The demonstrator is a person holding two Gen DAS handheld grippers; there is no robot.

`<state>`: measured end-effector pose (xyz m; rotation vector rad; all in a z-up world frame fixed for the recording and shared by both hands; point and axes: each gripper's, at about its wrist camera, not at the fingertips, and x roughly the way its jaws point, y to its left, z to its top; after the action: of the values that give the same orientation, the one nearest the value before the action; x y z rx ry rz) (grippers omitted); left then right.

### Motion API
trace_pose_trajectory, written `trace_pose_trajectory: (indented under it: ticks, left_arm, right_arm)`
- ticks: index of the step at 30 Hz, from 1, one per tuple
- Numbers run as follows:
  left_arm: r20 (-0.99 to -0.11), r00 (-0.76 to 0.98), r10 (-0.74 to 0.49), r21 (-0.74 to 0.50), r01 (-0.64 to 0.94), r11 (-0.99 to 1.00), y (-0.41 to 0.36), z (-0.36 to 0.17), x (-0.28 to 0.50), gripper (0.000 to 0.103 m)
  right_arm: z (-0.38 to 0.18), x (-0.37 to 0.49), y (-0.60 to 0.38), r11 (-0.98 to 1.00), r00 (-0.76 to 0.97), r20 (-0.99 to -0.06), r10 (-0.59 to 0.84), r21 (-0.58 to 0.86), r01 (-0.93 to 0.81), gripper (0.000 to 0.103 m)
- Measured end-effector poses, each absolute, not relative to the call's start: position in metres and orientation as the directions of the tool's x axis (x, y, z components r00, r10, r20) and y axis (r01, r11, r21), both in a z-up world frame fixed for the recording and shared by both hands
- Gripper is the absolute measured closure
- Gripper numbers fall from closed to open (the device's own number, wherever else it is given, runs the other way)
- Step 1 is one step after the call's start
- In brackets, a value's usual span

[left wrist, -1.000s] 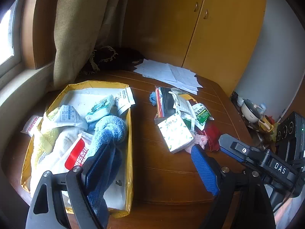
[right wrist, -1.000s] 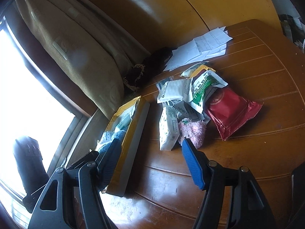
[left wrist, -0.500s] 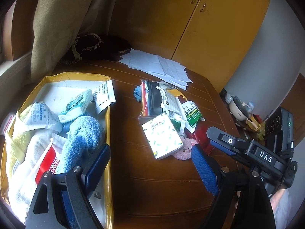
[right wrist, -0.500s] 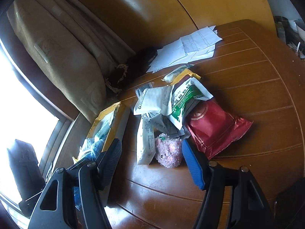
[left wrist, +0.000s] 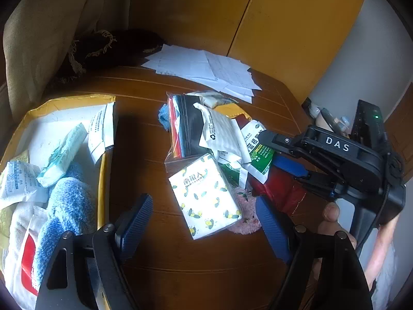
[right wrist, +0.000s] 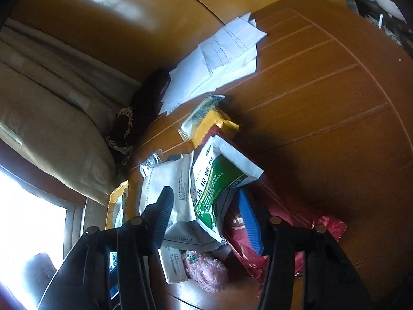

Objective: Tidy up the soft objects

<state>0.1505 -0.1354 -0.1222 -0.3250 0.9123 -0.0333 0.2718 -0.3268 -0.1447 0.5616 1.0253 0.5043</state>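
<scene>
A pile of soft packs lies mid-table. A white tissue pack (left wrist: 206, 193) with a yellow-green print lies between the fingers of my left gripper (left wrist: 204, 201). Those jaws are closing slightly, and the pads stand clear of the pack. My right gripper (right wrist: 206, 206) reaches into the pile from the right, its jaws closing around a green-and-white sachet (right wrist: 214, 188) and a white packet (right wrist: 175, 193); I see no firm pinch. A pink fluffy thing (right wrist: 206, 271) lies under it, beside a red foil bag (right wrist: 284, 211). The right gripper (left wrist: 271, 149) also shows in the left wrist view.
A yellow tray (left wrist: 77, 98) at left holds a blue fluffy cloth (left wrist: 69, 206), towels and packets. Loose papers (left wrist: 206, 69) and a dark fringed cloth (left wrist: 108, 46) lie at the table's far side, with a curtain behind. A hand (left wrist: 333, 214) holds the right tool.
Both grippers have moved in toward the pile. The left one left the tray and now straddles the tissue pack. The right one rolled, dropped onto the sachets and narrowed its jaws.
</scene>
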Motion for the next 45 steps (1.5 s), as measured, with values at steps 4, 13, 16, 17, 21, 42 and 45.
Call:
trace_pose_trajectory:
  ticks: [4,13,16,17,21,42,45]
  left_arm:
    - [-0.816,0.551,-0.175,-0.280,-0.112,0.954,-0.138,-0.142,0.166,0.037]
    - [-0.822,0.544,-0.171,-0.279,-0.121,0.953,-0.135,-0.150,0.164,0.044]
    - [-0.805,0.575,-0.146,-0.262,-0.124,0.957,-0.135,-0.147,0.151,0.045]
    - [-0.797,0.590,-0.131,-0.253,-0.129,0.959,-0.136,-0.145,0.146,0.045]
    - [-0.757,0.653,-0.029,-0.171,-0.155,0.973,-0.139,-0.133,0.125,0.045]
    - [-0.634,0.773,-0.009,-0.211,-0.163,0.964,-0.107,-0.077,0.046,0.045]
    - [-0.621,0.782,-0.051,-0.272,-0.154,0.950,-0.085,-0.068,0.029,0.045]
  right_arm:
    - [-0.143,0.265,-0.314,0.807,0.472,-0.672,0.570,0.565,-0.170,0.058]
    - [-0.151,0.268,-0.317,0.826,0.485,-0.685,0.544,0.538,-0.167,0.085]
    - [-0.151,0.266,-0.322,0.810,0.485,-0.668,0.564,0.563,-0.167,0.089]
    - [-0.149,0.264,-0.322,0.808,0.494,-0.660,0.566,0.564,-0.171,0.089]
    - [-0.137,0.253,-0.326,0.819,0.552,-0.629,0.547,0.539,-0.197,0.090]
    - [-0.064,0.168,-0.317,0.785,0.662,-0.451,0.598,0.494,-0.374,0.090]
    - [-0.055,0.156,-0.301,0.755,0.635,-0.424,0.645,0.478,-0.448,0.090]
